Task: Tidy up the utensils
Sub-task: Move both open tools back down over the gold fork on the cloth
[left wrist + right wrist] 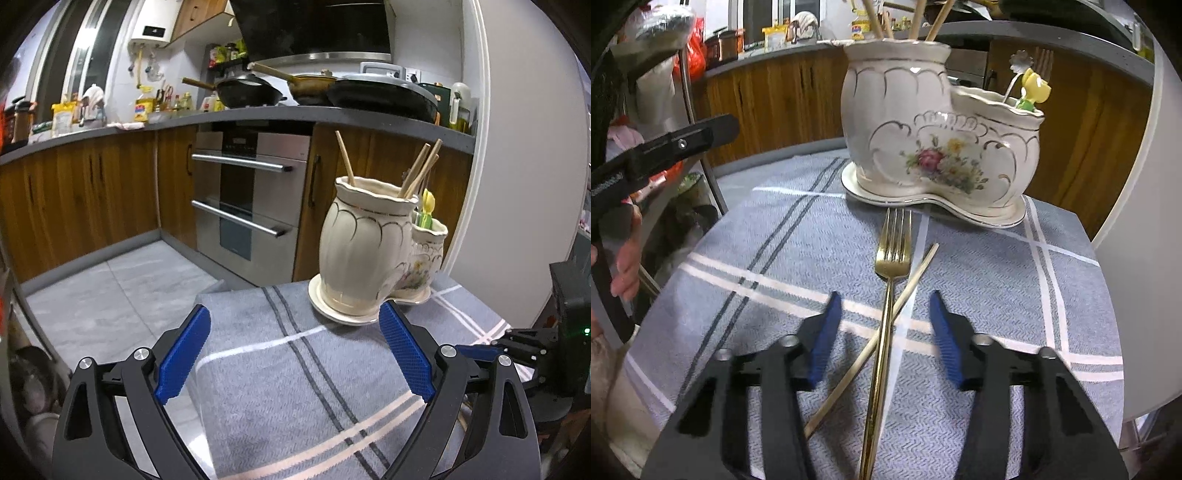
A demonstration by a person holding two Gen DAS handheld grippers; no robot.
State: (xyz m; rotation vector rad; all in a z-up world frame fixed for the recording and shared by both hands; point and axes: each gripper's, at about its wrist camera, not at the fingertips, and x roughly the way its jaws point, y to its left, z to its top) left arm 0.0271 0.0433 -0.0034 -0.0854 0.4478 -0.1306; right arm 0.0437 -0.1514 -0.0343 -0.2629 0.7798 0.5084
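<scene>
A white holder (923,140) with gold lines and painted flowers stands on its own matching saucer (993,216). The saucer sits on a gray striped cloth (812,236) that covers the surface. The holder has a tall part and a low part joined together. Wooden chopsticks (421,168) stick up out of the tall part. A yellow and green utensil (1034,88) and a silver spoon with a flower-shaped end (1019,62) stand in the low part.

A gold fork (888,295) lies on the cloth in front of the holder. Its prongs point at the holder and almost reach the saucer. One loose chopstick (905,291) lies on the cloth in front of the holder too. It crosses the fork handle, but which one is on top cannot be told.

The right hand-held gripper (884,325) is released, with its blue fingers (823,339) wide apart. It hangs low over the cloth in front of the holder, and the spot where the fork and the loose chopstick cross lies between its fingers. It grasps nothing.

The left hand-held gripper (293,350) is released too and grasps nothing. It is above the cloth, in front of the holder. One of its blue fingers (404,354) is close to the saucer.

Behind the holder are wooden cabinets (74,192) and a shiny oven (251,206).
</scene>
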